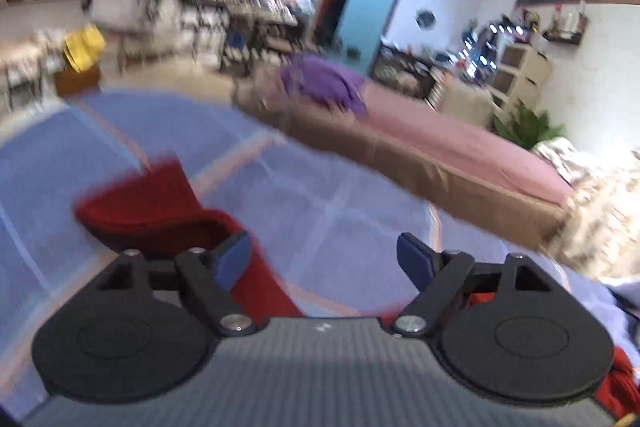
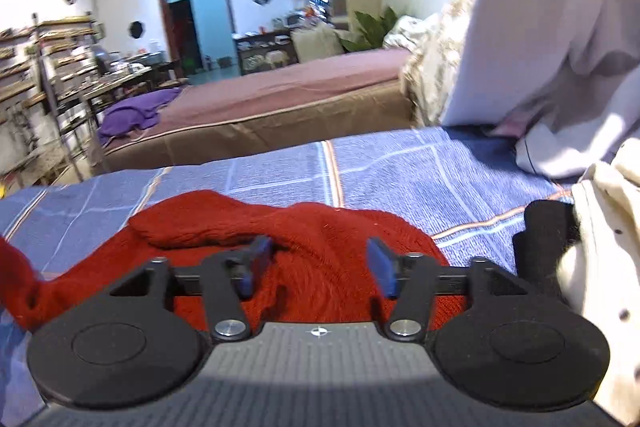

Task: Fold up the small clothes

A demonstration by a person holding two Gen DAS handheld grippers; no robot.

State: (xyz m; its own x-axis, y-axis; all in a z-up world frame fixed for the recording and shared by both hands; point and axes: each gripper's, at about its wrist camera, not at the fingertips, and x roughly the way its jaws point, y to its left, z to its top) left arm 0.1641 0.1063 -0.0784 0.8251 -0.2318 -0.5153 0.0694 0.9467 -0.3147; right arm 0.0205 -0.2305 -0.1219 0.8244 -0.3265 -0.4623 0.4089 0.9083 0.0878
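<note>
Below the right claw (image 2: 320, 267), spread wide and empty, a red sweater (image 2: 304, 227) lies crumpled on the blue bedsheet (image 2: 400, 167); the left claw (image 1: 324, 263) gapes too, beside its sleeve (image 1: 152, 203).

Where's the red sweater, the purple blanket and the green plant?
Red sweater (image 2: 328, 227): right wrist view, on its knit middle.
Purple blanket (image 2: 136, 111): right wrist view, on its heap.
Green plant (image 2: 374, 27): right wrist view, on its leaves.

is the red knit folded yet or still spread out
Partly folded, not neat: the red knit lies rumpled on the blue sheet, one flap doubled over its top.
</note>
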